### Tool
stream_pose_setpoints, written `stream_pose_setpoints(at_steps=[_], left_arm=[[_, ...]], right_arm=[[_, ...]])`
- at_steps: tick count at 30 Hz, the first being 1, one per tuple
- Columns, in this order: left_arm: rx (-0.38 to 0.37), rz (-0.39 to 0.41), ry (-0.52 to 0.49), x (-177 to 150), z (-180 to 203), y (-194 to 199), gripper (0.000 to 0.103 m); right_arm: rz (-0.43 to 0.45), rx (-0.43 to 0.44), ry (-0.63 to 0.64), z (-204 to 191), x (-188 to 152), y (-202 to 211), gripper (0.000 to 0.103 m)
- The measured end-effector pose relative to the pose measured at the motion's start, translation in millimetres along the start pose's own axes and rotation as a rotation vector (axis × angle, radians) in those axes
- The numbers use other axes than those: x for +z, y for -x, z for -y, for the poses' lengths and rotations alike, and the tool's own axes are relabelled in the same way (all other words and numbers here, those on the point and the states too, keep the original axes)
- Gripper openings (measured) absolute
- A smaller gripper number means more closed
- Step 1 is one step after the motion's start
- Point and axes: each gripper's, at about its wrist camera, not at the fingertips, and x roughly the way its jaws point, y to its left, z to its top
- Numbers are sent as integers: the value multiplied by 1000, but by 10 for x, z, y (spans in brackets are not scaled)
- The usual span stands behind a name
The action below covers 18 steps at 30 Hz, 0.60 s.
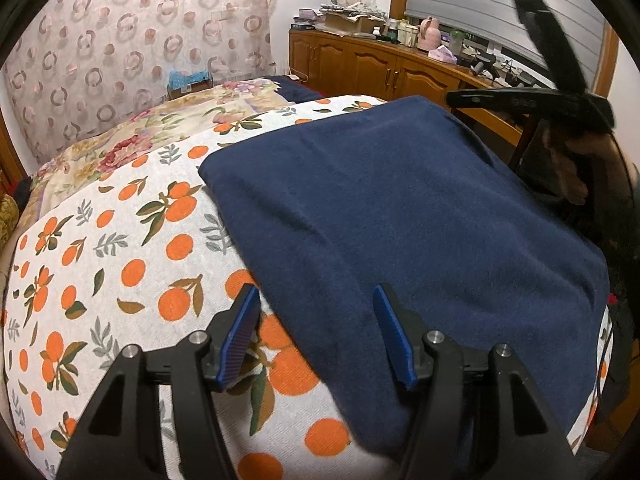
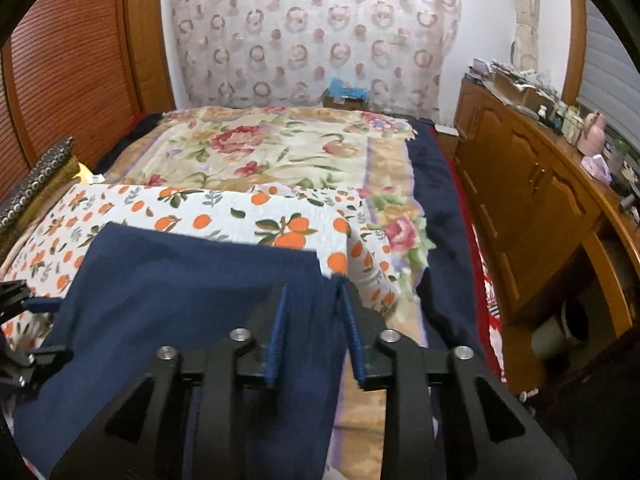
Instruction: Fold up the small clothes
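Cloth [image 1: 400,208], navy, is spread on the bed's orange-print sheet [image 1: 120,264]. Its corner at 12 o'clock is pinched in the right claw [image 2: 314,316]; the left claw [image 1: 316,320] is held open over the near edge. That edge should be gripped squarely before the fold is carried across evenly.

The left gripper [image 1: 316,300] points steeply downward with its two blue-padded fingers [image 1: 240,334] spread well apart and nothing pinched between them. The right gripper [image 2: 314,292] also tilts downward, its fingers [image 2: 278,332] much closer together, with dark blue cloth [image 2: 188,284] lying in the narrow gap; whether the pads press on it cannot be told. In the left wrist view the right gripper shows at the right edge, blurred, with a hand [image 1: 568,164] curled around its handle.
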Motion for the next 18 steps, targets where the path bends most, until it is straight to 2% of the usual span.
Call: stream_pose_setpoints(at_steps=[3,7,18], left_arm=[[-2,-9,27,-26,0,50,59],[6,17,31,-93,51,215,59],[-8,59,18,-439,190,643,59]], right_arm=[[9,-1,6,-49,-180,247,38],[16,8,2,-132,-428,539,44],[8,6,-32,-471,-1089,1033,46]])
